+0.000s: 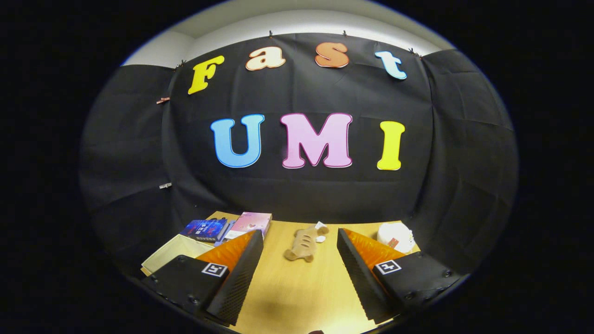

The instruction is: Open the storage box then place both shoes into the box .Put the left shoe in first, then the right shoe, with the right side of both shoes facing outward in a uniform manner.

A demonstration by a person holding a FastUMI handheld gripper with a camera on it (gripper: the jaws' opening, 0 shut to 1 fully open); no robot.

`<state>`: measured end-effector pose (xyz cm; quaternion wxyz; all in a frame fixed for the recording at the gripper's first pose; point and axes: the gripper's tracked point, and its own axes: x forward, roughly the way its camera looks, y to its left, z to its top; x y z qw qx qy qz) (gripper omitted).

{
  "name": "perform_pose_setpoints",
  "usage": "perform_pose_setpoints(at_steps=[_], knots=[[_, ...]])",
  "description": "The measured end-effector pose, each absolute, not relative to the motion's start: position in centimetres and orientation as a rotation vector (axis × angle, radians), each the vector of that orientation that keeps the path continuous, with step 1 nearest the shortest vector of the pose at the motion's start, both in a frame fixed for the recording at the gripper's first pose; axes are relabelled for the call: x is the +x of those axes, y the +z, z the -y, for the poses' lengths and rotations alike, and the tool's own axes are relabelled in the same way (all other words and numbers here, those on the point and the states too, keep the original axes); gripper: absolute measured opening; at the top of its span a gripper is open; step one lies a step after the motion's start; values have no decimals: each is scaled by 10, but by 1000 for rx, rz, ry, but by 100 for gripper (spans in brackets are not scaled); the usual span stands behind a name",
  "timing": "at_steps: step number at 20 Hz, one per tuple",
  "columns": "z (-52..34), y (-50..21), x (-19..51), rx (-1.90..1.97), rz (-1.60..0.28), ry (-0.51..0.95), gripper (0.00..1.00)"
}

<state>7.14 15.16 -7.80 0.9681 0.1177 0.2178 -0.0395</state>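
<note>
On the left, partly behind the left finger, we see a pale open-topped box (178,253) sitting on the bench (297,287). We take it for the storage box, though its lid, its depth and whatever lies inside are cut off from us. Just beyond it lie a dark blue book (206,229) and a pink book (253,222), close together near the booth wall.

Our tool (300,241) hangs above the bench with its fingers spread wide and nothing between them. Ahead of the gap lies a small tan plush toy (301,246), with a little white piece (320,239) touching its far end.

To the right, beyond the right finger, sits a white rounded thing (397,235) with a reddish mark. We cannot say whether it is a shoe, a bag or a cloth. No object here reads clearly as a shoe, so we cannot place the pair.

As for the step in hand, the box looks open at the top, which fits either a box awaiting shoes or one already holding them. We judge that any next move calls for tilting the tool down toward the box to see into it.
</note>
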Motion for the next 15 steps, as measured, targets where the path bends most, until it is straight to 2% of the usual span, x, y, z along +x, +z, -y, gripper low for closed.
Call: perform_pose_setpoints(at_steps=[7, 15], knots=[[-102, -58, 43, 156, -363, -8, 99], [-93, -75, 19, 171, -336, 77, 99]])
